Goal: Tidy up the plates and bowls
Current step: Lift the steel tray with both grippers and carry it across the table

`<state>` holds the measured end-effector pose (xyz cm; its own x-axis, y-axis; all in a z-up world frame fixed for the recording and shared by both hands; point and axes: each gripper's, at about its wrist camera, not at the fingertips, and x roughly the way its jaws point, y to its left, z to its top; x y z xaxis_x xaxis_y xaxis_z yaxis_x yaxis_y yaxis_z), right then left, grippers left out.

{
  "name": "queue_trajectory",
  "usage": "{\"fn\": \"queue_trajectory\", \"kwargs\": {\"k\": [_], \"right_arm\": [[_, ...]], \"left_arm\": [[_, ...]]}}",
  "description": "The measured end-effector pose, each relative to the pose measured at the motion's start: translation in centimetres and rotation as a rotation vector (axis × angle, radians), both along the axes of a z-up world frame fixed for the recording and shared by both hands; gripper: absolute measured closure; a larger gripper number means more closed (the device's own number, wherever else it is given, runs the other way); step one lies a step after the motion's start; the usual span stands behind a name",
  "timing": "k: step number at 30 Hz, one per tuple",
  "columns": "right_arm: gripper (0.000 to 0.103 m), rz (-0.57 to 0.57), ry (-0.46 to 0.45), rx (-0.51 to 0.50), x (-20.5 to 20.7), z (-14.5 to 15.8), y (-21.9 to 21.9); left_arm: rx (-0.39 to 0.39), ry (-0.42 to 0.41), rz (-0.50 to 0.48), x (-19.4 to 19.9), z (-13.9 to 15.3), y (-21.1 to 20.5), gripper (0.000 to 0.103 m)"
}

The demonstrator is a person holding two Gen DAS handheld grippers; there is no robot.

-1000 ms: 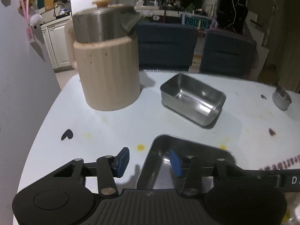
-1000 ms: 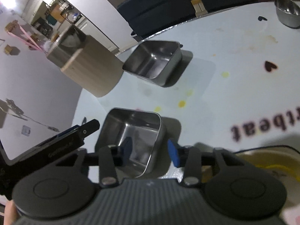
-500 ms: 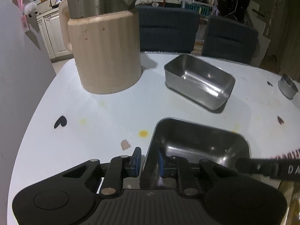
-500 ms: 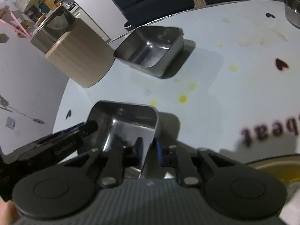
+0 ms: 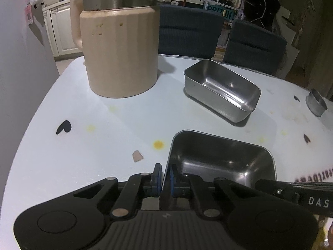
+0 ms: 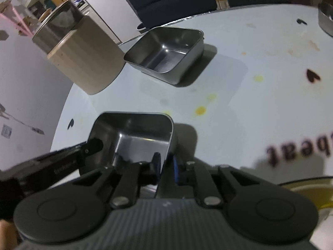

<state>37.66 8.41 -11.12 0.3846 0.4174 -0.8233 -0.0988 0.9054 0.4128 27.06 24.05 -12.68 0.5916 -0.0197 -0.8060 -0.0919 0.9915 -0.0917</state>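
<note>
Over the bench (image 5: pixel 108 145), both grippers – left (image 5: pixel 164 177), right (image 6: pixel 166 166) – pinch opposite walls of the near steel tray (image 5: pixel 220 156); uneven lifting could tilt it and slip thin, slick rims free.

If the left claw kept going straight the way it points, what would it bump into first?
Probably the far wall of the near steel tray, whose wall the left claw is pinching. Beyond it lies the second steel tray, though depth is hard to judge.

On the surface (image 5: pixel 104 145), the near tray (image 5: pixel 220 158) lies before the far tray (image 5: pixel 222 89), with the jug (image 5: pixel 118 52) left of the latter.
</note>
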Motion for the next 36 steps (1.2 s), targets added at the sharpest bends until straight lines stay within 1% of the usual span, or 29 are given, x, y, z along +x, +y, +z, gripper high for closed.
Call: {"fn": "queue_trajectory", "kwargs": {"k": [2, 3, 5, 6, 8, 10, 12, 16, 20, 24, 28, 36], "right_arm": [[0.089, -0.004, -0.007, 0.003, 0.0, 0.0, -0.2], [0.089, -0.006, -0.010, 0.003, 0.0, 0.0, -0.3], [0.090, -0.005, -0.024, -0.002, 0.1, 0.2, -0.4], [0.090, 0.000, -0.032, -0.001, 0.2, 0.3, -0.6], [0.091, 0.008, -0.041, 0.006, 0.3, 0.6, -0.7], [0.092, 0.016, -0.054, -0.007, 0.2, 0.9, -0.6], [0.093, 0.022, -0.067, -0.022, 0.0, 1.1, -0.7], [0.094, 0.031, -0.101, -0.020, -0.4, 2.1, -1.4], [0.095, 0.049, -0.169, -0.033, -1.4, 4.8, -3.1], [0.096, 0.045, -0.212, -0.034, -2.3, 7.4, -5.8], [0.096, 0.050, -0.247, -0.039, -4.0, 9.9, -8.8], [0.096, 0.075, -0.308, -0.101, -8.3, 13.0, -13.7]], "left_arm": [[-0.049, 0.003, 0.013, -0.1, -0.1, 0.5, 0.097], [-0.085, 0.006, 0.024, -0.2, -0.2, 0.8, 0.097], [-0.117, 0.021, 0.032, -0.3, -0.4, 1.1, 0.097], [-0.113, 0.032, 0.027, -0.4, -0.5, 0.9, 0.099], [-0.101, 0.033, 0.019, -0.5, -0.6, 0.6, 0.099], [-0.123, 0.011, 0.034, -0.7, -0.2, 0.6, 0.100], [-0.141, -0.024, 0.035, -1.0, 0.7, 0.6, 0.100], [-0.140, -0.075, 0.026, -1.9, 3.0, -0.5, 0.100], [-0.167, -0.095, 0.017, -3.1, 5.2, -2.5, 0.100], [-0.184, -0.114, -0.009, -4.7, 7.2, -5.2, 0.098], [-0.196, -0.150, -0.024, -6.3, 9.0, -7.8, 0.098], [-0.217, -0.189, -0.075, -9.1, 11.5, -13.4, 0.097]]}}
